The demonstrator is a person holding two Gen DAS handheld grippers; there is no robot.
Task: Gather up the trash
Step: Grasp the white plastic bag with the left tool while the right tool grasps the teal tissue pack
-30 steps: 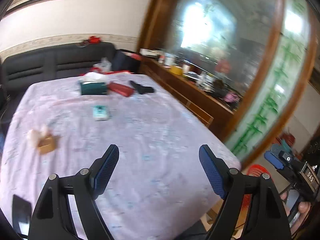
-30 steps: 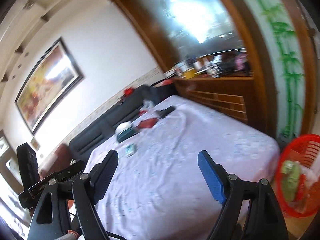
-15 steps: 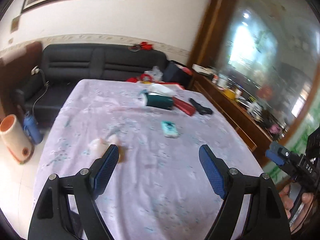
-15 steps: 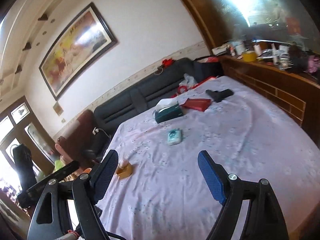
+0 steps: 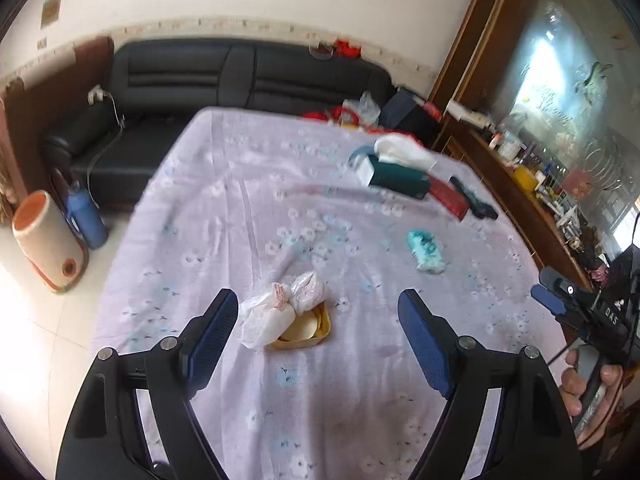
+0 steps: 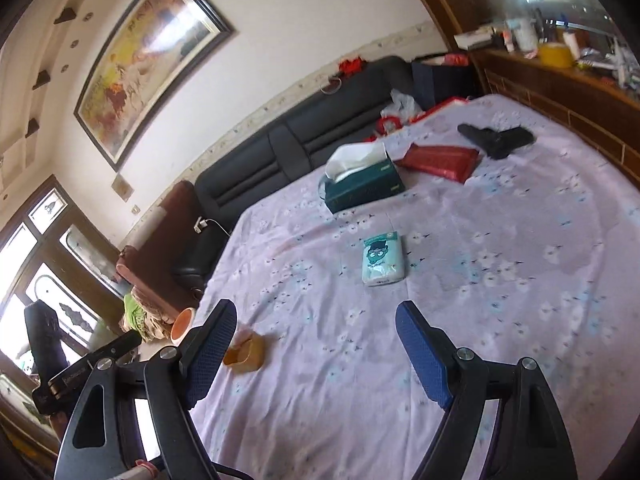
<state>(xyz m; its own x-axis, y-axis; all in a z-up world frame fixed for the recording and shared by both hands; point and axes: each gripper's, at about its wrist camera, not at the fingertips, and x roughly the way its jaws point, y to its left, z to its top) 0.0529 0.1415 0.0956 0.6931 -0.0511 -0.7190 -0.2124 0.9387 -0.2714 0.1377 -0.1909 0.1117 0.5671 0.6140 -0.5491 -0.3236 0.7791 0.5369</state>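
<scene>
Both grippers, left gripper (image 5: 318,322) and right gripper (image 6: 314,340), are being held spread and empty above the table (image 5: 360,400), with the crumpled bag (image 5: 276,312) judged next to be pinched.

You've got a floral purple tablecloth (image 6: 500,280) mid-frame, green tissue box (image 6: 362,184) upper centre, red pouch (image 6: 440,162) right of it, teal tissue pack (image 6: 382,258) centre, black sofa (image 5: 224,76) top, framed painting (image 6: 148,52) upper left, orange-topped cylinder (image 5: 44,240) left edge.
</scene>
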